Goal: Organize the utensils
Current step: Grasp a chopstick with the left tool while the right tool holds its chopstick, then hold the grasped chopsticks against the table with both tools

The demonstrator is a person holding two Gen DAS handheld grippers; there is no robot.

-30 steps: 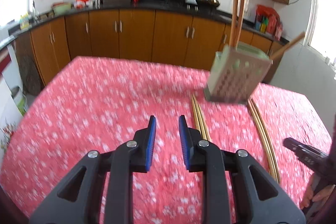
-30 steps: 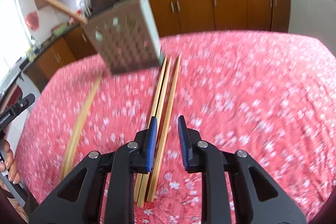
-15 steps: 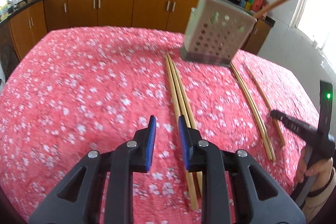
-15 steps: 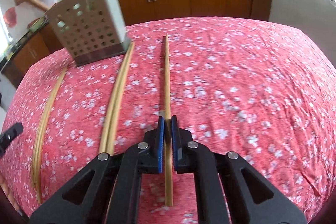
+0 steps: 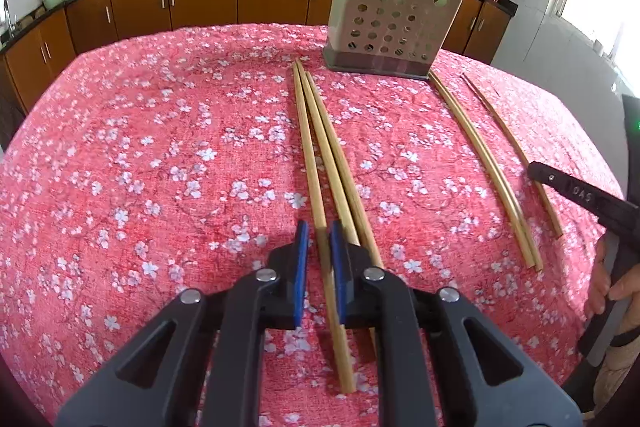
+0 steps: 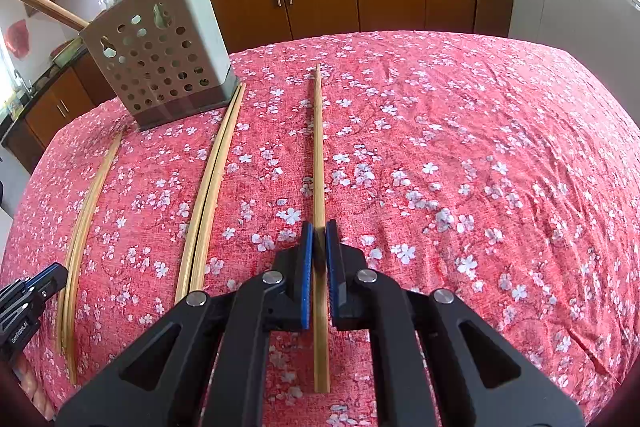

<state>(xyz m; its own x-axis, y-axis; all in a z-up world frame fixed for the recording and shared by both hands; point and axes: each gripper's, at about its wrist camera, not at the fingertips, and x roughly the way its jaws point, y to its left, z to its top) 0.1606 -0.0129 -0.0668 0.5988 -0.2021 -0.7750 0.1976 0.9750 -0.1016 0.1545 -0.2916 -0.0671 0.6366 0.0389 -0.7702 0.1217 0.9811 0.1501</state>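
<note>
Left tongs (image 5: 318, 243): jaws have just been closing on the leftmost chopstick (image 5: 310, 163) of a group of three; a sliver of gap shows at one pad, so the pinch looks near complete, not proven firm.
Right tongs (image 6: 319, 243): pressed together on a single chopstick (image 6: 319, 155), gripped towards its near end; the stick runs straight ahead over the cloth.
Neighbours, left view: two more chopsticks (image 5: 340, 167) lie touching the pinched one on its right side.
Loose pair: two chopsticks (image 6: 212, 187) lie side by side between the tongs, far tips under the holder's corner.
Holder (image 5: 394, 15): perforated box at the far end of the bench (image 6: 480, 147), upright, already carrying several chopsticks.
Step in hand: picking up, one stick per hand; seven sticks on the cloth, so early going.
Next move calls for: lifting straight up so the neighbours are not dragged, then tipping each stick upright over the holder's open top.
Room: bench wide open to the right; cloth wrinkled there. Holder sits near the far edge, so a nudge could shift it.
</note>
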